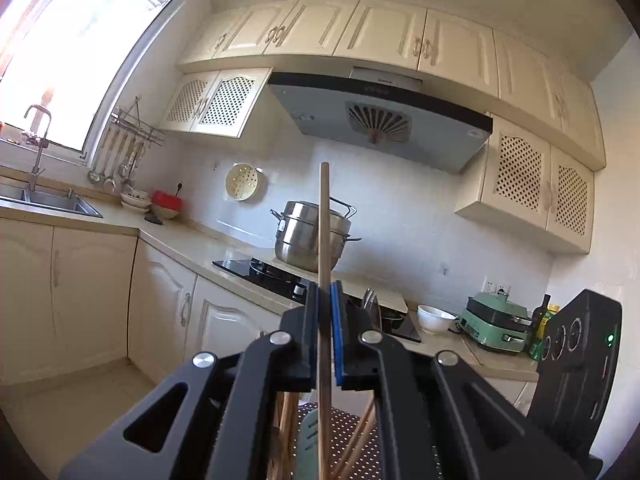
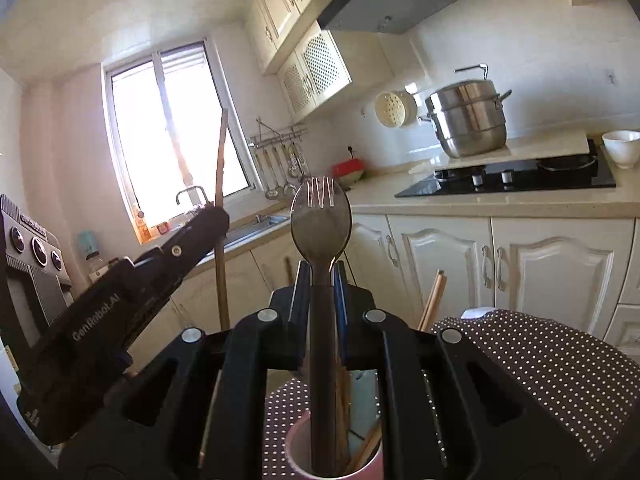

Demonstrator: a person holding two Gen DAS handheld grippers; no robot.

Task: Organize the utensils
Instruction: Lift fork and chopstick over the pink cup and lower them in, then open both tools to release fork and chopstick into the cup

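**Two utensils held upright above the holder cup**

Here, nearest the right wrist camera, the right gripper (image 2: 322, 280) is seen clamped on the handle of a metal spork (image 2: 321, 216), which is held upright with its tined head above the fingertips. The lower end of the handle reaches into a pink cup (image 2: 294, 454), where several wooden chopsticks (image 2: 370, 446) are also stood. The cup rests on a brown dotted cloth (image 2: 560, 360).

In the left wrist view, the left gripper (image 1: 325, 308) is closed on a single wooden chopstick (image 1: 324, 216), held vertical between the blue pads (image 1: 335, 312); more wooden sticks (image 1: 286, 432) are visible below the fingers, over the same dotted cloth (image 1: 352, 424).

Farther off, a black cooktop (image 2: 520, 180) is set in the counter, with a steel steamer pot (image 2: 468, 120) behind it and a white bowl (image 2: 622, 148) beside it. A sink (image 1: 52, 198) is seen under the window (image 1: 76, 52).
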